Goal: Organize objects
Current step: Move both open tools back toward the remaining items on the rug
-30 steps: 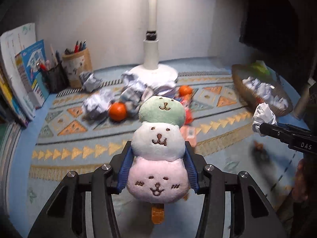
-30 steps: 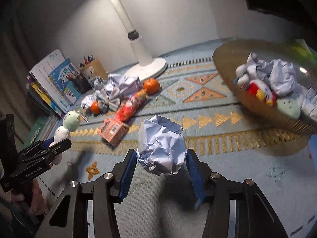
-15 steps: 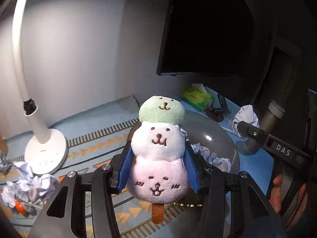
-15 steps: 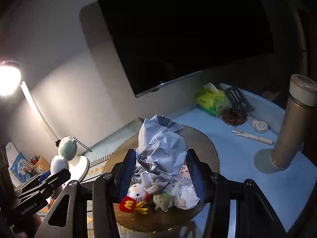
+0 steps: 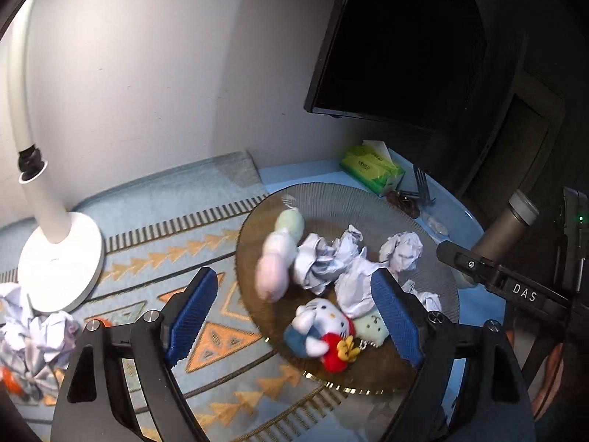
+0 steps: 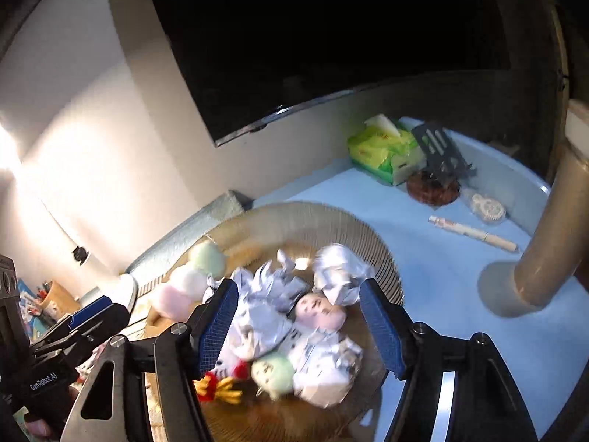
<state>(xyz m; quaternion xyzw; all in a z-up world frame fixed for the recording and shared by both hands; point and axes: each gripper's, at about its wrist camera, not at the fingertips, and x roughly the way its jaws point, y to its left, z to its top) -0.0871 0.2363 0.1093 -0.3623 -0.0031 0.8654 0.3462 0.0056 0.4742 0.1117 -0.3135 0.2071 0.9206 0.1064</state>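
In the left wrist view, the heap of crumpled paper (image 5: 33, 342) at 8 o'clock is cut off by the frame edge, with an orange thing under it that is too little shown to name. The lamp (image 5: 55, 250) stands on the patterned mat (image 5: 154, 243) at 9 o'clock, its head out of frame. The left tool (image 5: 291, 316) is spread wide with nothing between its blue pads. Just past them sits the ribbed bowl (image 5: 331, 199), and the three-ball plush (image 5: 279, 254), green, white and pink, lies blurred against the bowl's left wall at 10 o'clock; its faces cannot be read. Beside it lie paper balls (image 5: 324, 265), then a white cat plush (image 5: 316, 328) and a small green plush (image 5: 371, 326), partly hidden by the right pad. At 1 o'clock a green tissue pack (image 5: 371, 171) rests on the blue surface (image 5: 291, 176). At 3 o'clock the other tool's finger crosses in front of a flask (image 5: 511, 221).

In the right wrist view, the right tool (image 6: 298, 324) is also wide and empty, hovering over the bowl. A crumpled paper ball (image 6: 338, 269) sits at 12 o'clock between its pads, smeared, possibly in motion. A pen (image 6: 475, 234) lies at 2 o'clock, and the flask's top is cut off at the right edge.
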